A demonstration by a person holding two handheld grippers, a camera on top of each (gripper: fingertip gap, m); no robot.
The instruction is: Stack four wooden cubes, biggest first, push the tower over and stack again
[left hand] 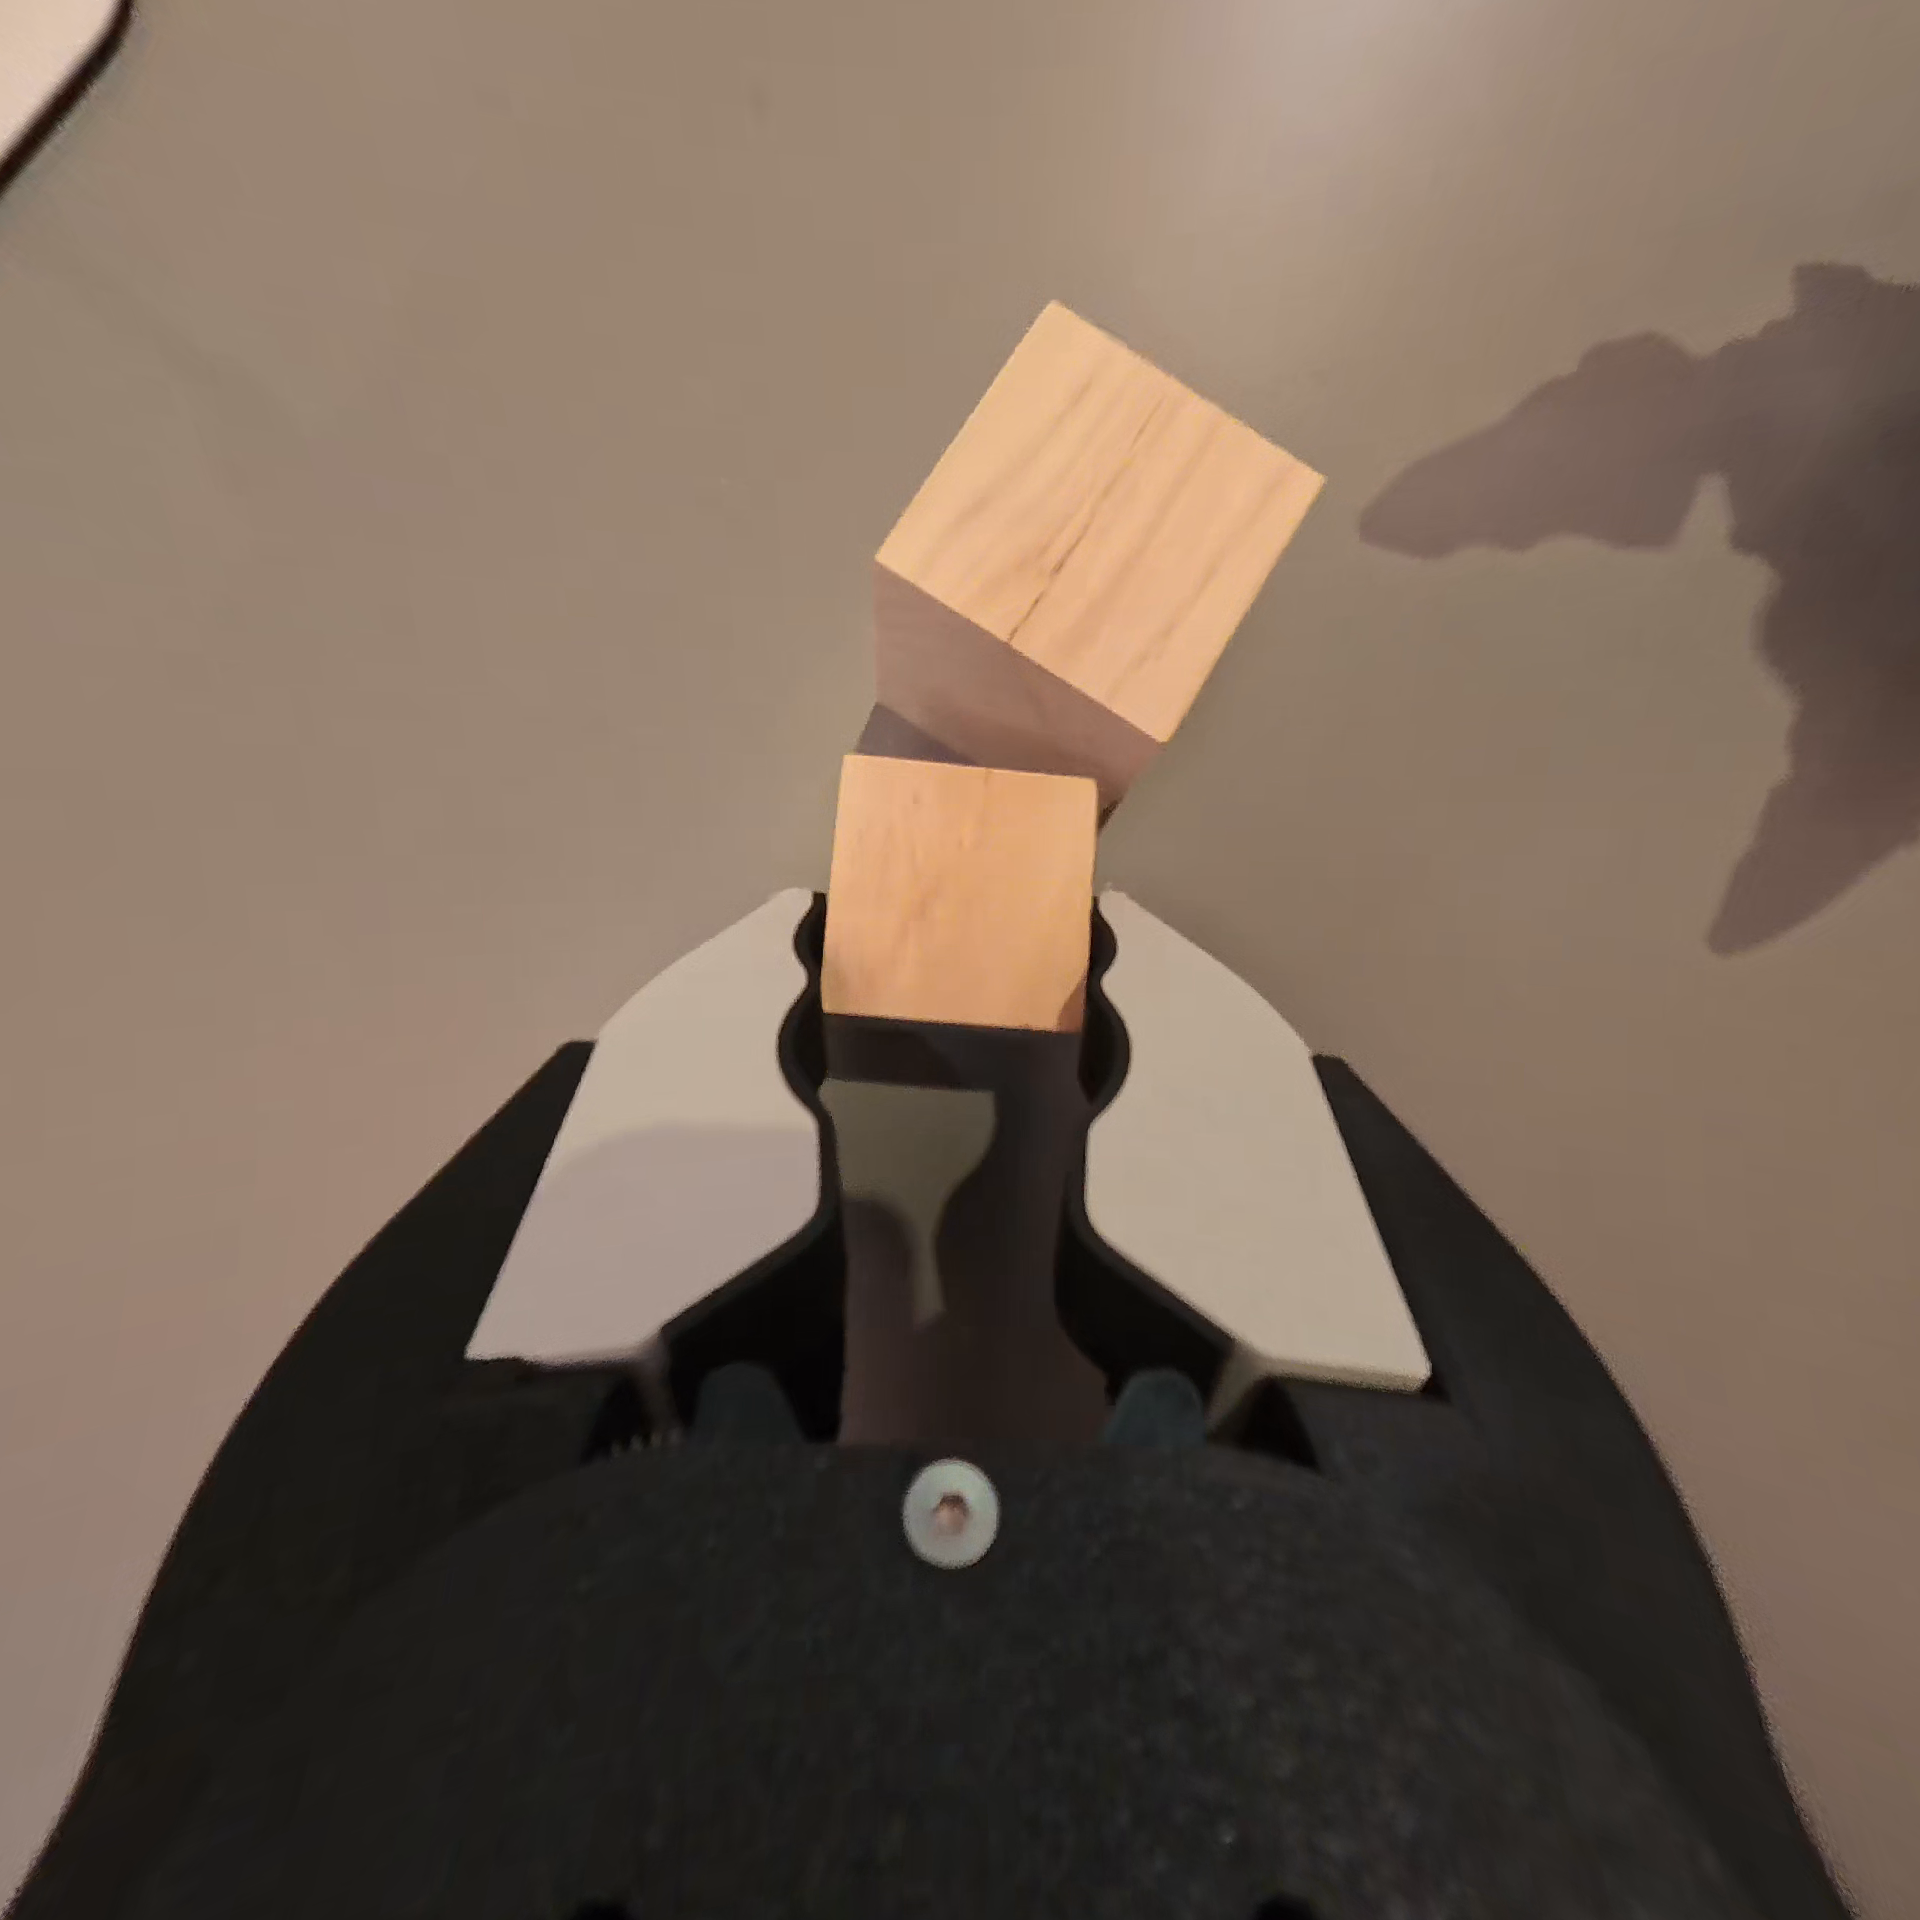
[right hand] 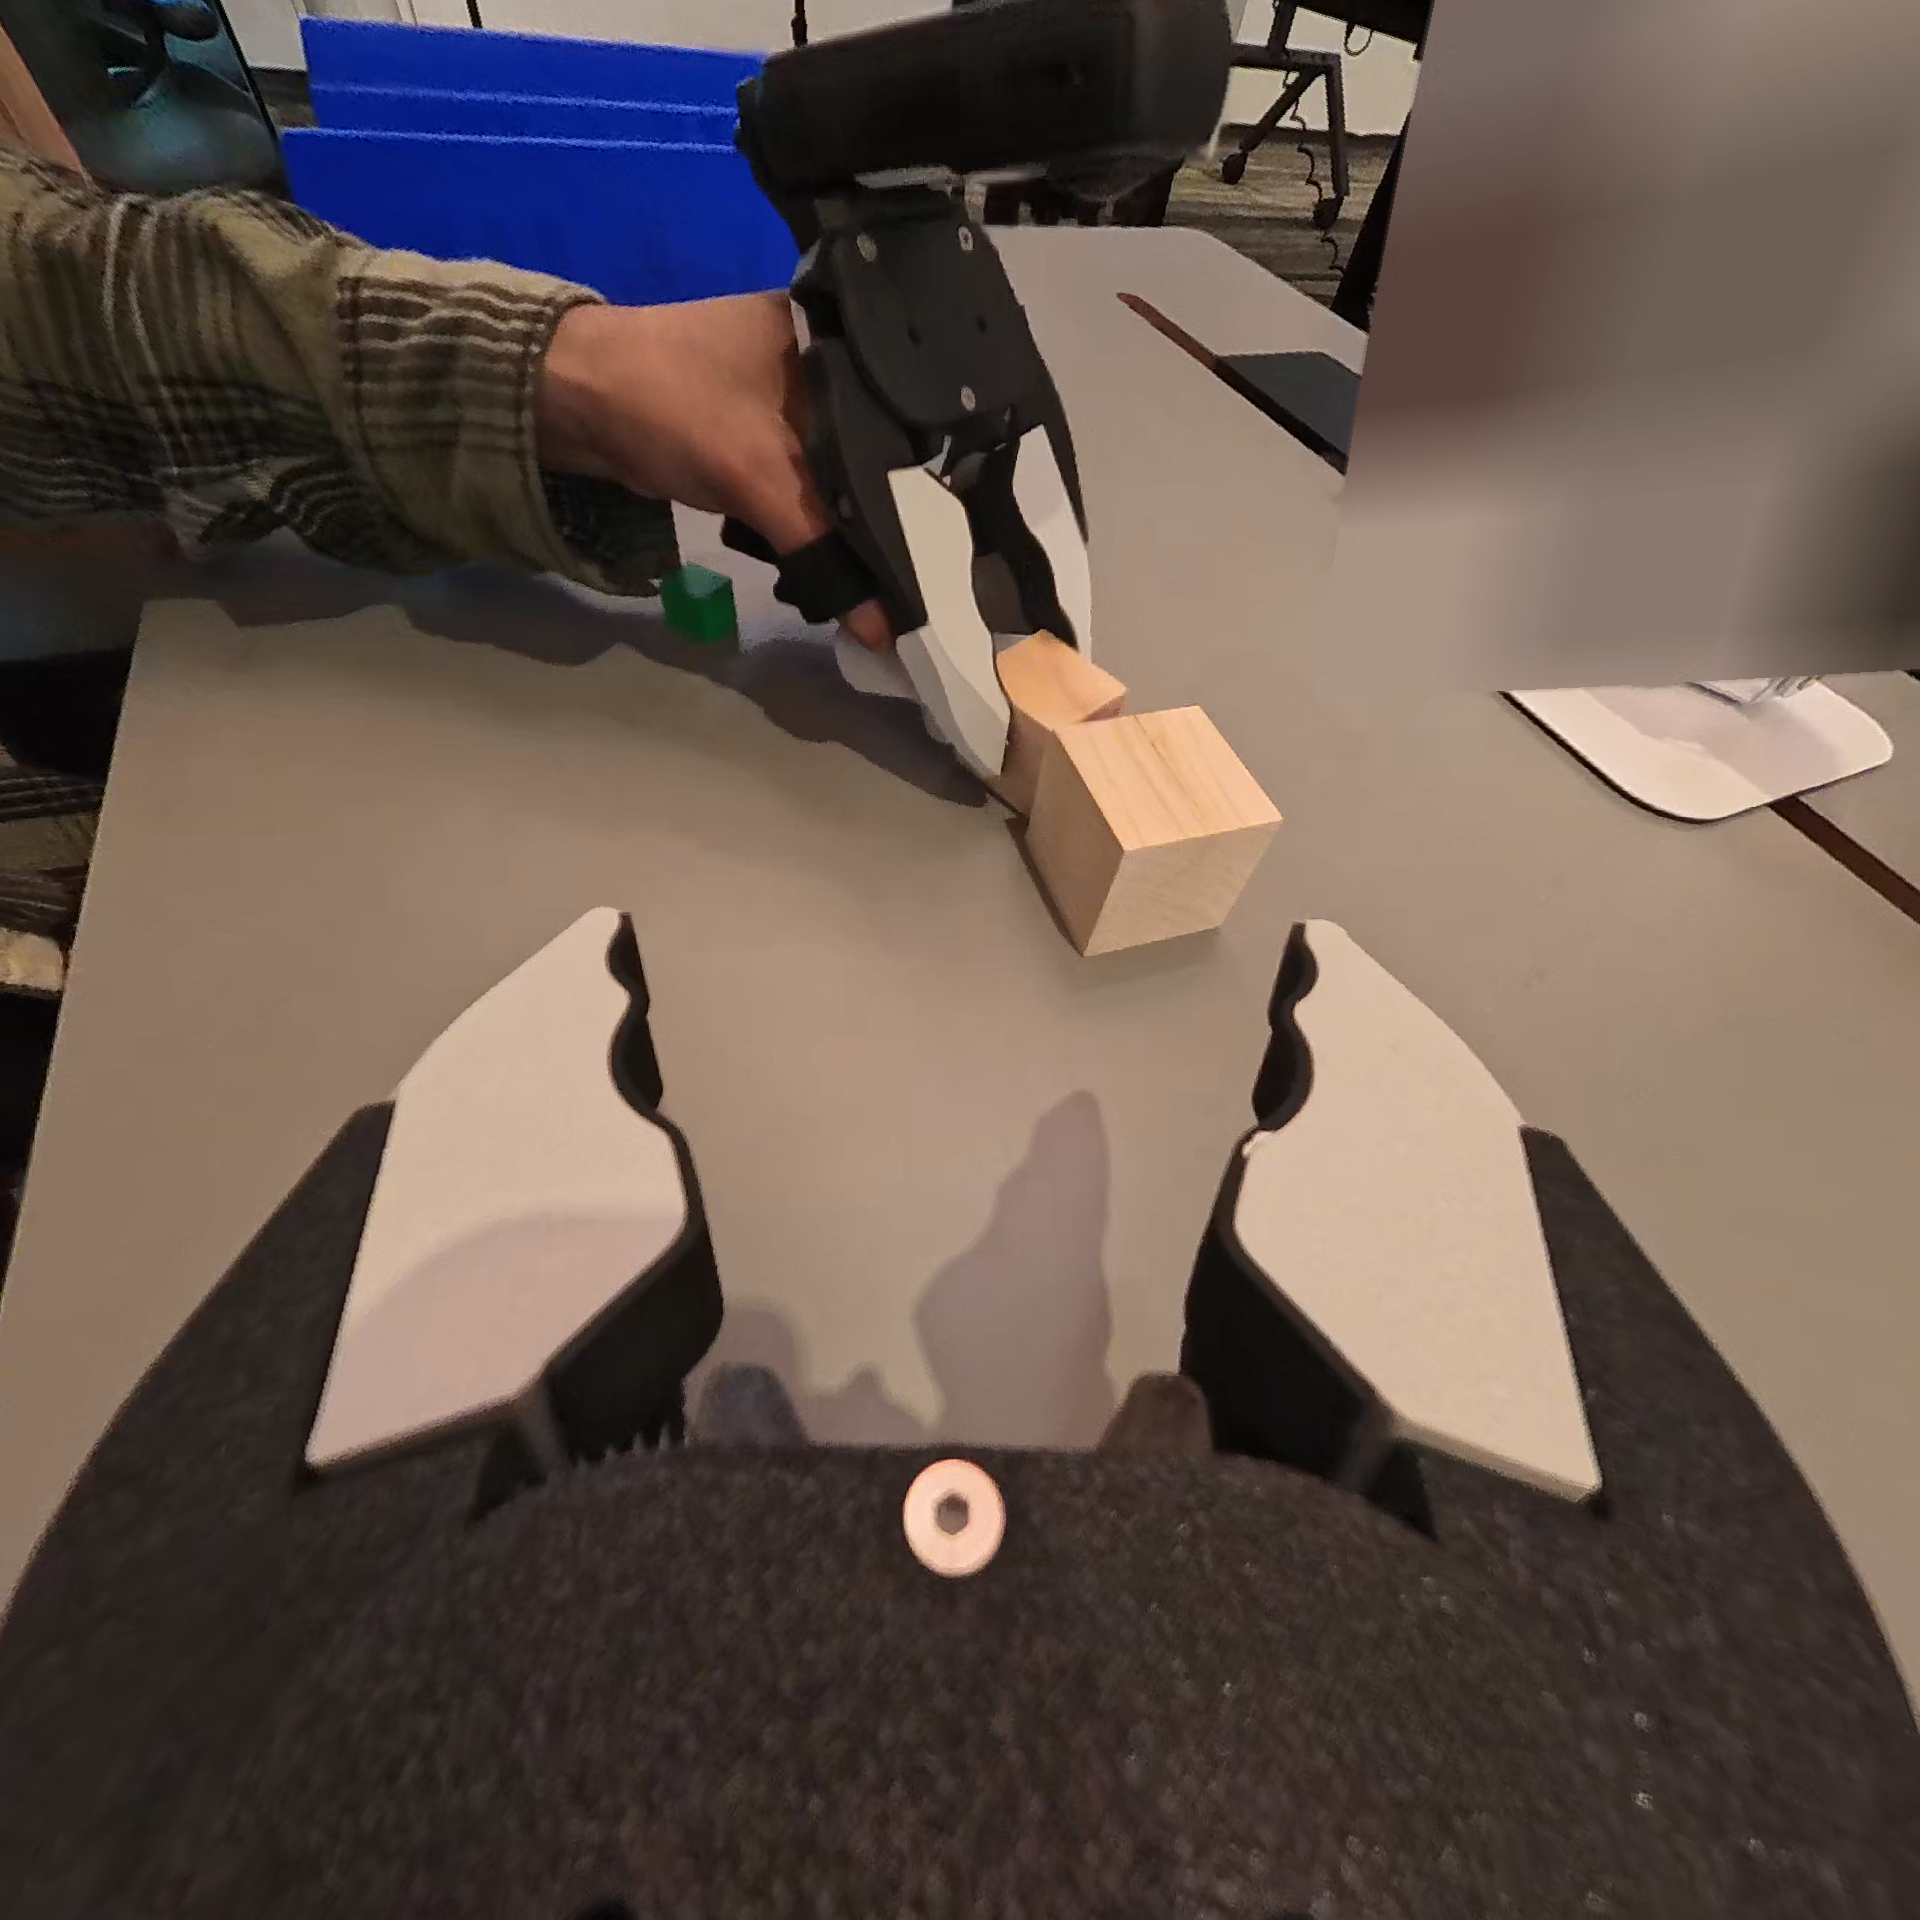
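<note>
A big wooden cube point(left hand: 1091, 545) stands on the grey table point(left hand: 416, 520). It also shows in the right wrist view point(right hand: 1148, 821). My left gripper point(left hand: 958, 914) is shut on a smaller wooden cube point(left hand: 961, 894), right beside and a little behind the big one. In the right wrist view the left gripper point(right hand: 1029, 686) points down with that smaller cube point(right hand: 1060, 681) between its fingers; whether the cube touches the table is hidden. My right gripper point(right hand: 961, 997) is open and empty, low over the table in front of the big cube.
A small green cube point(right hand: 701, 603) sits at the table's far left edge near the person's sleeve point(right hand: 260, 384). A white flat object point(right hand: 1725, 743) lies at the right. Blue bins point(right hand: 520, 177) and chairs stand behind. A dark seam point(right hand: 1226, 364) crosses the far table. Across from one pair of fingers to the other is roughly 15 centimetres.
</note>
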